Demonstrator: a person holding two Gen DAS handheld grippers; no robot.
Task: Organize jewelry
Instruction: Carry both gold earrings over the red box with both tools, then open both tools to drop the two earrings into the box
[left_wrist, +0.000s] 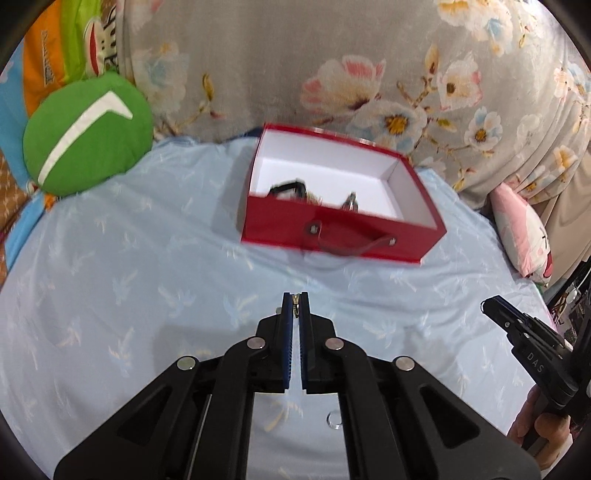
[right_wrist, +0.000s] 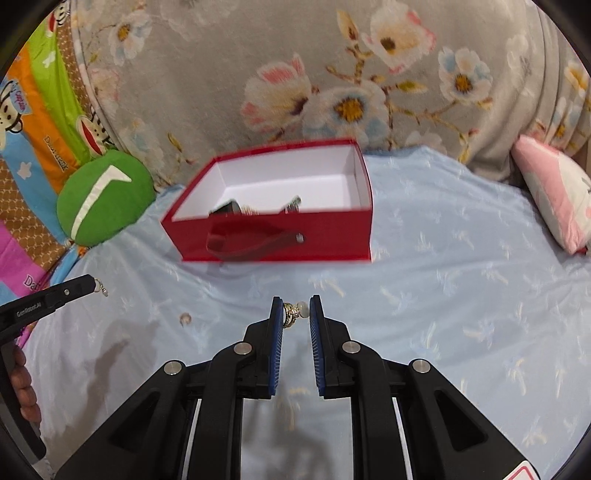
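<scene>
A red box (left_wrist: 332, 236) with a white inside sits on the light blue bedsheet; it also shows in the right wrist view (right_wrist: 277, 240). Dark jewelry pieces (left_wrist: 295, 190) lie inside it. My left gripper (left_wrist: 296, 301) is shut on a small gold earring (left_wrist: 295, 300), held above the sheet in front of the box; in the right wrist view it (right_wrist: 92, 282) shows at the left with the earring dangling. My right gripper (right_wrist: 295, 308) is shut on a gold ring with a pearl (right_wrist: 293, 314), the jaws slightly apart around it. It shows at the right of the left wrist view (left_wrist: 491, 304).
A small ring (right_wrist: 184, 317) lies on the sheet (right_wrist: 443, 295) left of my right gripper; a clear ring (left_wrist: 334, 421) shows under my left gripper. A green round cushion (left_wrist: 88, 133) sits left of the box, a pink pillow (right_wrist: 554, 192) at the right, a floral blanket (left_wrist: 332, 55) behind.
</scene>
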